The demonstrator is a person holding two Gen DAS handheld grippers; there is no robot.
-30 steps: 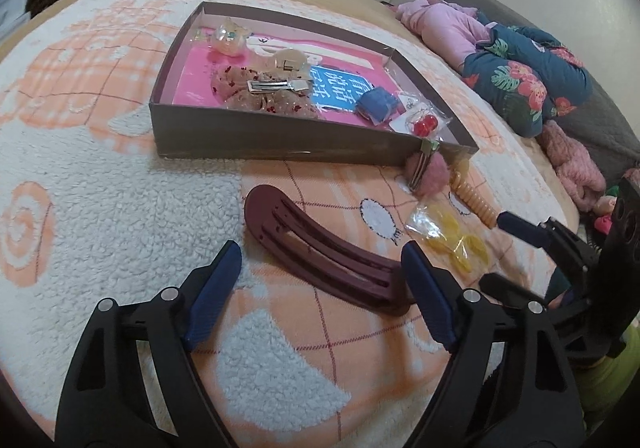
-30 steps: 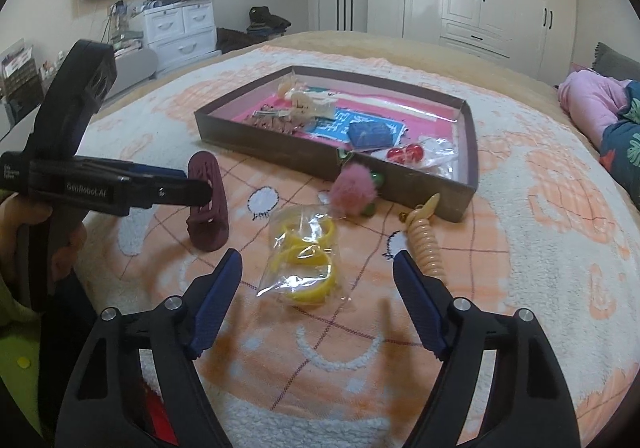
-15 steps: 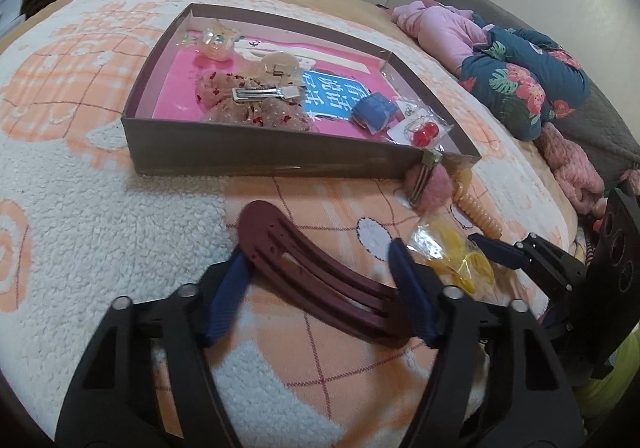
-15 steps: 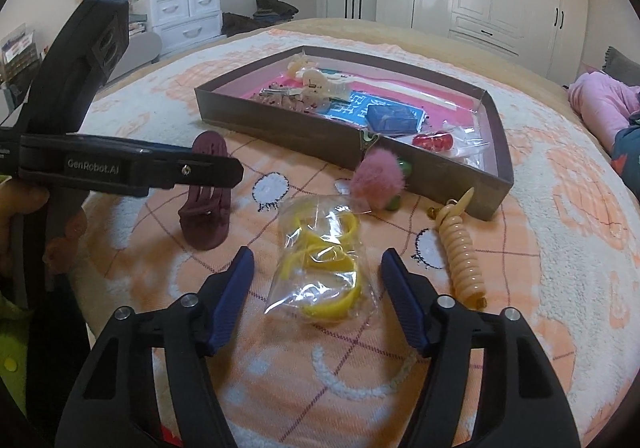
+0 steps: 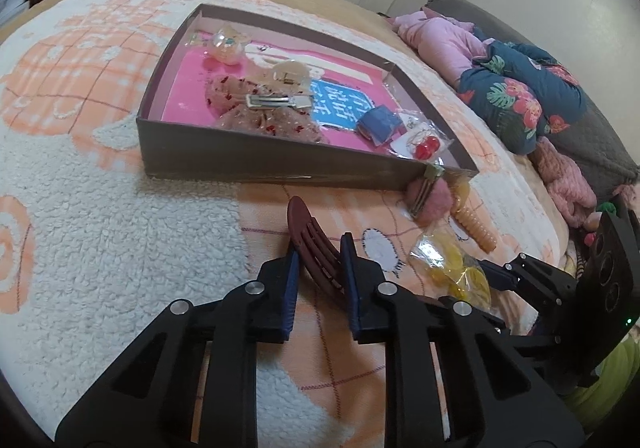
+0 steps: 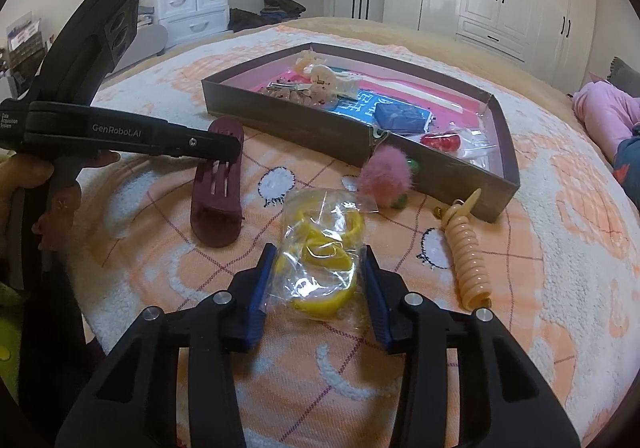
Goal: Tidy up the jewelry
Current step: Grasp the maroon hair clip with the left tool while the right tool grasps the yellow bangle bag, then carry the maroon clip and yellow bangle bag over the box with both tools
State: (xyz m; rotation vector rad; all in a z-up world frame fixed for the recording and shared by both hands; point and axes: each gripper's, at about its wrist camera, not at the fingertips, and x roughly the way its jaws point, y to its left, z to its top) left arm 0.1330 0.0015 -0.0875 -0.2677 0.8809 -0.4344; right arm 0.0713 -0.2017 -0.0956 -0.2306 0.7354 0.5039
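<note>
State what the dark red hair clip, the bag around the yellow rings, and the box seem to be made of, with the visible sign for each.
Dark red hair clip: probably moulded plastic, matte, with clean slots and rigid teeth.
Bag: thin clear plastic film, crinkled and glinting.
Box: likely cardboard, dull brown, with flat folded walls.

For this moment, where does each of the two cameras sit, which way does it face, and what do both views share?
Left wrist: on the left gripper, angled down at the bed; its jaws, just closing, pinch the curved maroon plastic hair clip; the right gripper shows beyond.
Right wrist: on the right gripper, jaws just closing around the clear bag of yellow bangles; a hand shows.
Shared: clip, bag, brown cardboard box.
</note>
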